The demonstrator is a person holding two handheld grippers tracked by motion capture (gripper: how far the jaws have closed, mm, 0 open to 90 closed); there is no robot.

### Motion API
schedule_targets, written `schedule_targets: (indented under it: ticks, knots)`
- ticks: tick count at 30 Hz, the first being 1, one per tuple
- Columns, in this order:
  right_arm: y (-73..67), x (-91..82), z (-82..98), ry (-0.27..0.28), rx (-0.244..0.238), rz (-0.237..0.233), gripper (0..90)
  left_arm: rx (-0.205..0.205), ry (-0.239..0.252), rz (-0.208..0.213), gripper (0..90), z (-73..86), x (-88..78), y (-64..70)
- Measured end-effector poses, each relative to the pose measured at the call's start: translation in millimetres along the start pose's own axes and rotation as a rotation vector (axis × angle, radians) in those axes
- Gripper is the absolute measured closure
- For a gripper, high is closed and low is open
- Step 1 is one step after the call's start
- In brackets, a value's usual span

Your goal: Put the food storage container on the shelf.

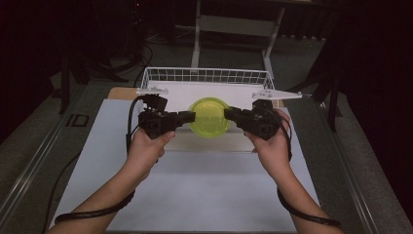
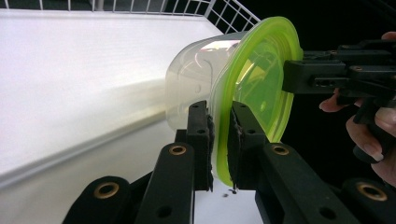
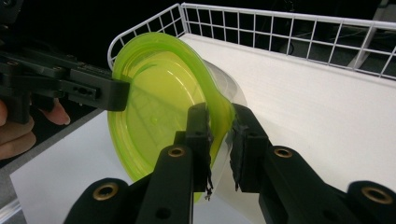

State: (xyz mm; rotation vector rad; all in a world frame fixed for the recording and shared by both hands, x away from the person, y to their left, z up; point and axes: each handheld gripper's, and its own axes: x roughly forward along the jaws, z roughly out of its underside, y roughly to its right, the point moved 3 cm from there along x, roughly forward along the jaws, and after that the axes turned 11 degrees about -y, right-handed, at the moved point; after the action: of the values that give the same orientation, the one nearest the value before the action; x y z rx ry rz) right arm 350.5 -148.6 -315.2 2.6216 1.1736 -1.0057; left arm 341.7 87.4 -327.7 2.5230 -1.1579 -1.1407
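The clear container with the green lid was held in the air between both grippers, above the desk and just before the wire basket. The left gripper and the right gripper each had their fingers closed on the lid's rim at opposite sides. Judged sound practice: keep both grips level and matched, since uneven pull could twist the rim loose.

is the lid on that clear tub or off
On. The green lid covers the mouth of the clear tub, with both tongs, left and right, clamped on the lid's rim.
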Motion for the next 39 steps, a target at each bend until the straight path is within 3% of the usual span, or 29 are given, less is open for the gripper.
schedule_targets:
  ticks: [7,18,24,29,32,39]
  knots:
    - [8.5,8.2,-14.7,-0.015,-0.001,0.039,78.6,-0.006,-0.006,-0.025,81.0,-15.2,4.6,-7.4]
    - [25.2,25.7,-28.3,-0.069,0.049,0.042,78.5,-0.080,-0.024,-0.001,80.4,-28.4,19.1,-28.5]
    - [29.8,30.4,-32.4,-0.075,0.067,0.037,78.9,-0.074,-0.023,-0.010,79.9,-31.7,20.9,-31.5]
    - [33.8,35.4,-37.2,-0.097,0.072,0.032,79.2,-0.075,0.000,-0.019,71.5,-34.9,20.8,-32.6]
    - [34.2,37.3,-41.1,-0.115,0.080,0.026,79.3,-0.055,0.020,-0.045,69.8,-35.5,20.0,-32.3]
    - [37.7,39.9,-46.9,-0.136,0.101,0.021,79.2,-0.069,0.041,-0.048,69.6,-37.9,19.2,-35.1]
